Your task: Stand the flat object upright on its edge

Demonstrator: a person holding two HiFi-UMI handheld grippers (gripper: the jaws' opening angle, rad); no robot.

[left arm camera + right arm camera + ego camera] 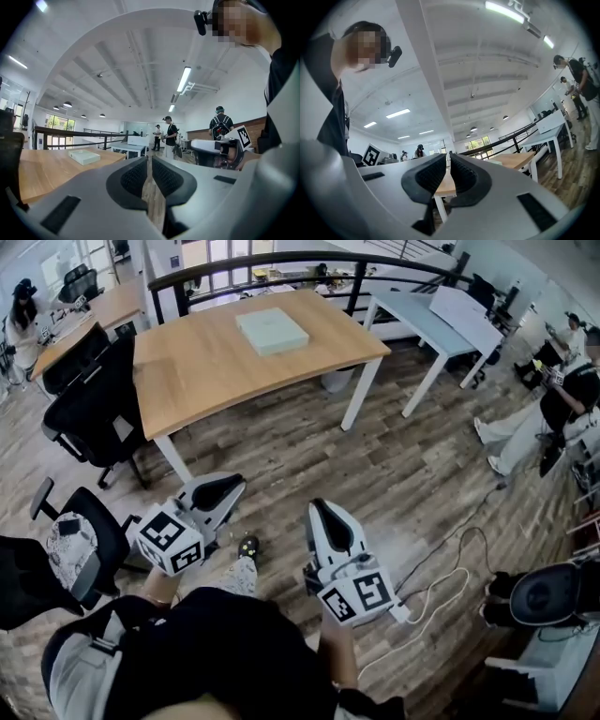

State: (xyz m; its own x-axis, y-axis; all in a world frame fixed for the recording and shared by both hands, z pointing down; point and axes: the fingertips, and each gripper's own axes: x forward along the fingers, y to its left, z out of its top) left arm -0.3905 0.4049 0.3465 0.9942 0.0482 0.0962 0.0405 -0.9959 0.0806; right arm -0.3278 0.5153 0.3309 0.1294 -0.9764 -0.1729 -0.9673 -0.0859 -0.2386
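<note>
The box [271,331] lies flat on the wooden counter [187,371], toward its far side and well in from every edge, with bare wood all round it. A black rail [281,261] runs just past the far edge, and a black chair [94,413] crowds the left end. The plank floor [309,446] between counter and person is open, save a white cable [455,579] looping near right. The left hand-held gripper [225,486] and right hand-held gripper [323,514] hang low and near, well apart from the box, jaws pressed together on nothing. Any print on the box seems too small to read (only the cubes' square markers [171,535] show).
</note>
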